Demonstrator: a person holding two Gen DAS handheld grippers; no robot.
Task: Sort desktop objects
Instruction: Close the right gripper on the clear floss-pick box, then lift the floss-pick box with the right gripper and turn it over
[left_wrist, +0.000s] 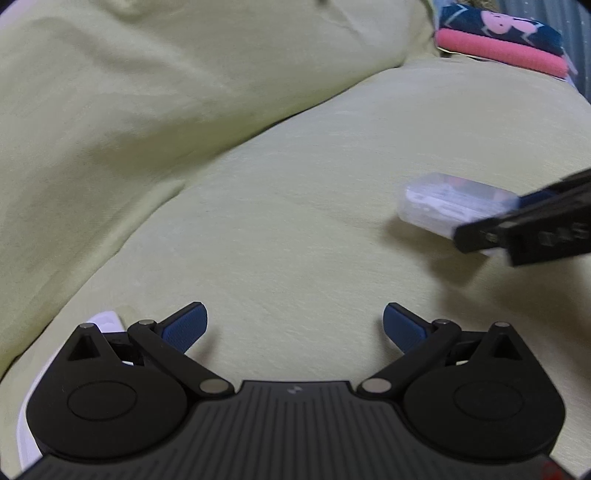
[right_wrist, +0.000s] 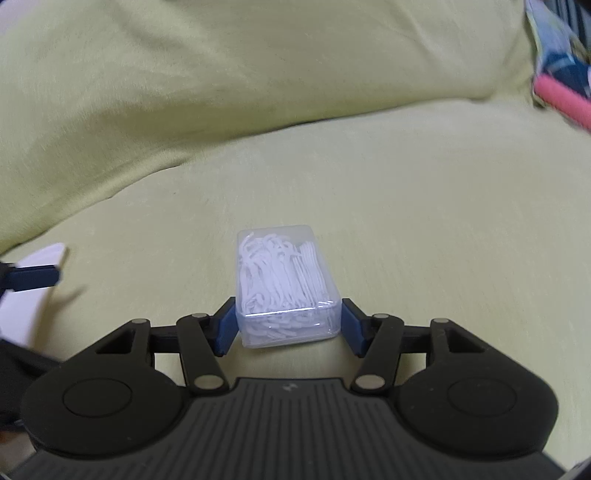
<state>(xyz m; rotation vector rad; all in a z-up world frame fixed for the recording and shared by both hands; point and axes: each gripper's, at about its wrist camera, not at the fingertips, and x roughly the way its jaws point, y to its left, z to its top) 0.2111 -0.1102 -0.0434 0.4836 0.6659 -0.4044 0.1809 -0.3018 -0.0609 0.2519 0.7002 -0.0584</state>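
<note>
Nearest the right camera: right gripper (right_wrist: 288, 325), narrowed onto a box (right_wrist: 284, 280), blue pads (right_wrist: 226, 328) set against both long side walls near the closer end. Looks like a grip, though contact on the right-hand wall reads less surely than on the left. Cannot tell whether lifted off the cushion (right_wrist: 406, 221) or resting on it; from the left view, casts a shadow just below and to one side, which hints at a slight lift.

Box: clear plastic, lidded, packed with small white picks. Probably very light, stiff in the walls, smooth and therefore slippery under the pads. Likely to flex or pop the lid if squeezed hard. Best taken across the narrow width, as now, but nearer mid-length so as not to pivot and droop at the far end. Keep level; avoid a hard clamp.

Left gripper (left_wrist: 295, 325): wide, holding nothing, hovering over bare cushion well apart from the box. Partly covers a white item (left_wrist: 107, 321) at its left side; too hidden to identify.

Far corner: navy and pink fabric (left_wrist: 498, 33), folded, at the cushion's edge.
</note>
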